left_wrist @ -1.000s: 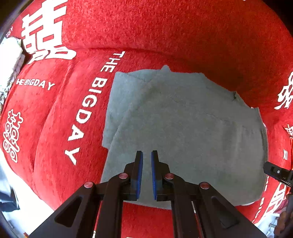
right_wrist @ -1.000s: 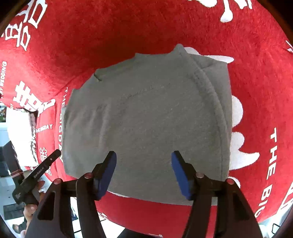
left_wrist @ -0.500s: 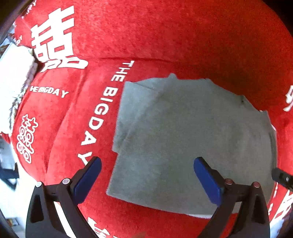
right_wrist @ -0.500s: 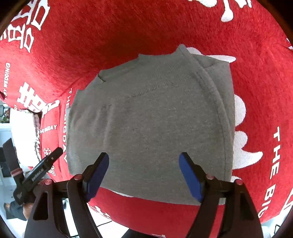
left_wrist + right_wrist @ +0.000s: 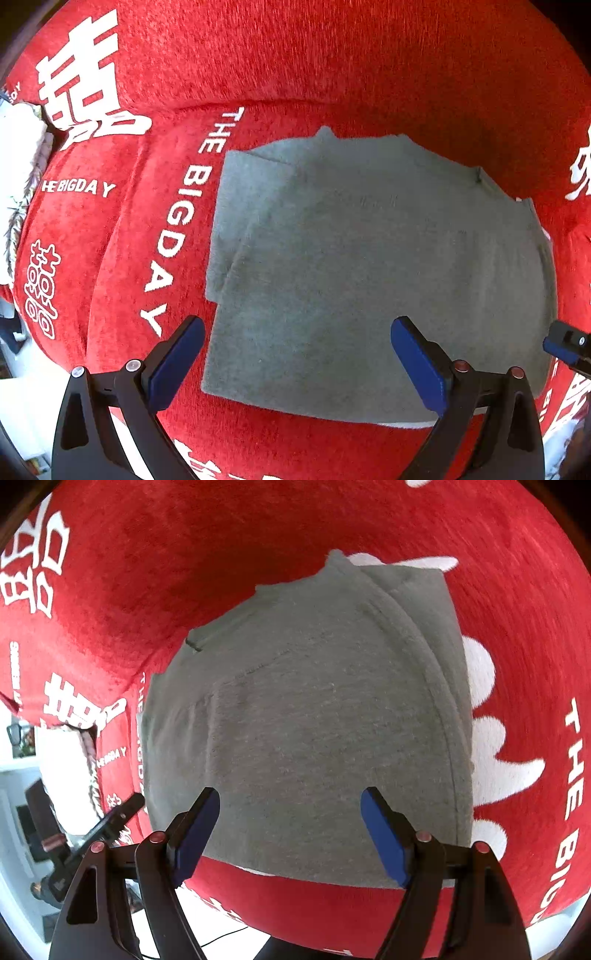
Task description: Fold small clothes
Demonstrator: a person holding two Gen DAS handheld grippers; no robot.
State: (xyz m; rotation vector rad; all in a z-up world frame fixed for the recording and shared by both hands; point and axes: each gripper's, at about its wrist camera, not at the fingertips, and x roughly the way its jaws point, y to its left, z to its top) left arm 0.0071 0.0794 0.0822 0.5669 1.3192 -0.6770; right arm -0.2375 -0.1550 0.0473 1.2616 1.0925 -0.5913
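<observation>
Red printed cover (image 5: 332,66) bears folded grey garment (image 5: 369,266), seemingly untouched; both hand-held grippers (image 5: 297,356) (image 5: 290,830) gape.

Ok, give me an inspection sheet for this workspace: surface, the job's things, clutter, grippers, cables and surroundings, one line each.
Surface: red plush cover with white lettering, "THE BIG DAY" legible beside the garment.
Job's things: one grey garment lying flat, partly folded, a layer doubled over along one side.
Clutter: nothing seen on the red cover besides the garment.
Grippers: left gripper open, nothing between its blue pads; right gripper open, also holding nothing. Both are at the garment's near edge.
Cables: a thin dark cable on the floor below the cover's edge.
Surroundings: white fabric with a fringed edge past the cover's end; room beyond is too blurred to tell.
</observation>
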